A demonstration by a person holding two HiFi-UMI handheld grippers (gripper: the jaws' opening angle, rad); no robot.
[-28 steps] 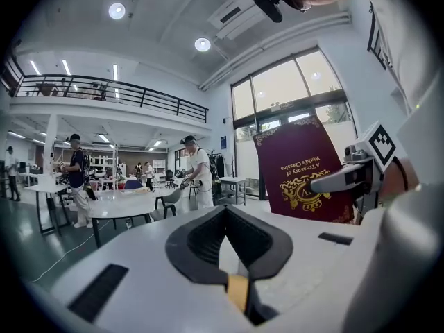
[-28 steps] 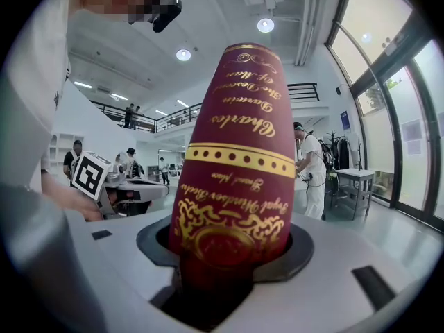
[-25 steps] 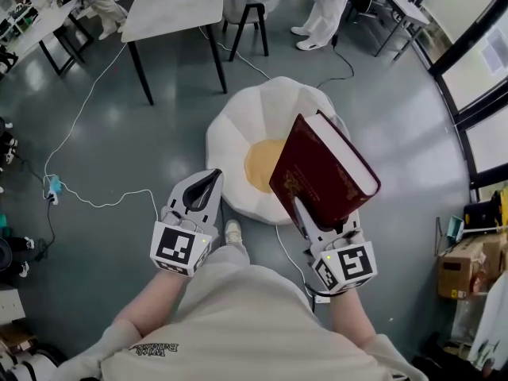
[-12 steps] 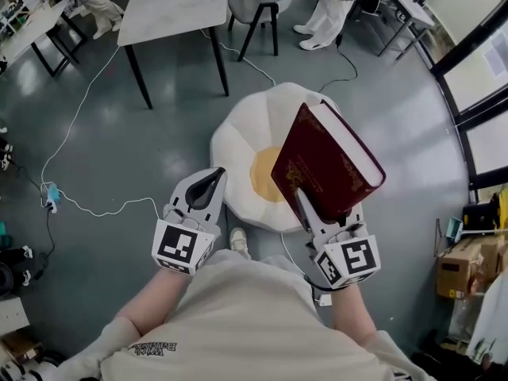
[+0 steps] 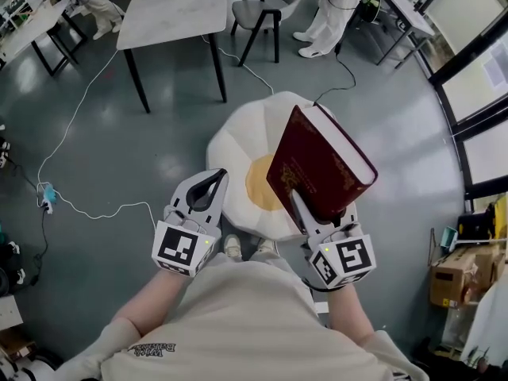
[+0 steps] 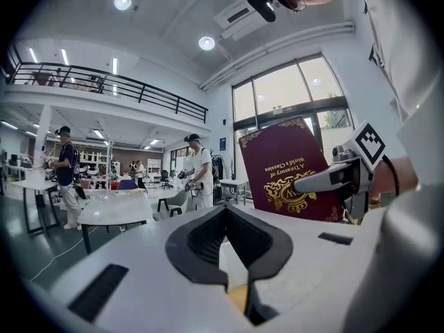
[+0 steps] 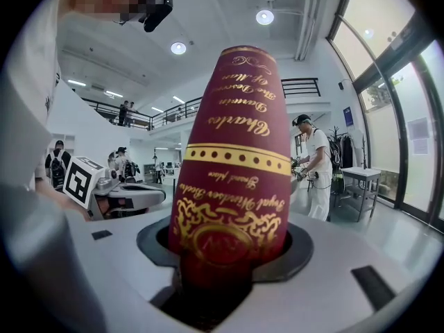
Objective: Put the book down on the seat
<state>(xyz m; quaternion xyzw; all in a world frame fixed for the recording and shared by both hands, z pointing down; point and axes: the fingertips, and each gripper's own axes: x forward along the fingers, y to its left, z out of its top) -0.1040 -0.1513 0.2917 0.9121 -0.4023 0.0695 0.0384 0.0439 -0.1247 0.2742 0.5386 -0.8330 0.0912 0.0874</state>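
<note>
A thick maroon book (image 5: 319, 163) with gold lettering is held upright and tilted over the seat, with my right gripper (image 5: 305, 209) shut on its lower end. In the right gripper view its spine (image 7: 232, 165) fills the space between the jaws. The seat (image 5: 242, 137) is a round white pouf on the floor with a yellow centre (image 5: 258, 187), partly hidden by the book. My left gripper (image 5: 208, 185) hangs shut and empty over the seat's near left edge. In the left gripper view, the book's cover (image 6: 288, 175) and the right gripper (image 6: 336, 177) show at the right.
A white table (image 5: 171, 6) and a grey chair (image 5: 258, 8) stand beyond the seat, with a person in white (image 5: 329, 10) nearby. A white cable (image 5: 79, 117) runs across the grey floor to a power strip (image 5: 45, 197). A cardboard box (image 5: 452, 276) sits at the right.
The seat has come a little closer to my feet. The book stays in the right gripper and has shifted slightly left over the seat. The left gripper has hardly moved.
</note>
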